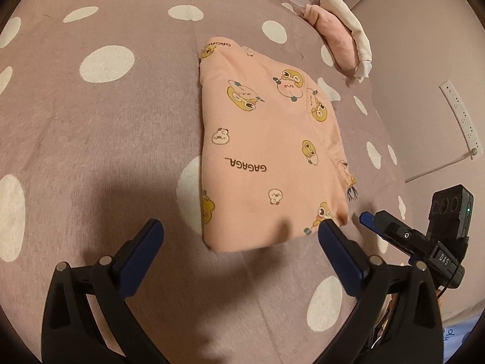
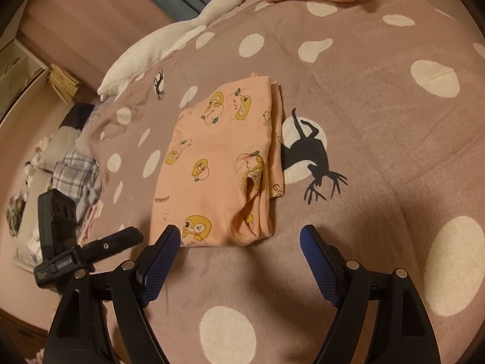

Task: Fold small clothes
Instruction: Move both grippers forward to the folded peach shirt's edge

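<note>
A peach cartoon-print garment [image 1: 266, 148] lies folded into a compact rectangle on the polka-dot bedspread [image 1: 106, 139], its layered edges stacked along one side in the right wrist view. Both tools sit just short of its near edge. The left gripper [image 1: 241, 227] has its fingers [image 1: 151, 233] spread wide with nothing between them; one tip overlaps the garment's near corner in the picture, though whether it touches I cannot tell. The right gripper [image 2: 241, 233] also stands apart and empty, its fingers [image 2: 312, 242] well spread, the near end of the garment lying just ahead of them.

Judging by the tidy shape and the empty tools, this piece looks released after a fold, and folding seems done or close to it. A pink and white pile [image 1: 342, 39] rests at the bed's far edge beside a plush goose [image 2: 169, 36]. The next move likely calls for either a final halving or carrying the bundle to that pile, gripping all layers together so it does not spring loose.
</note>
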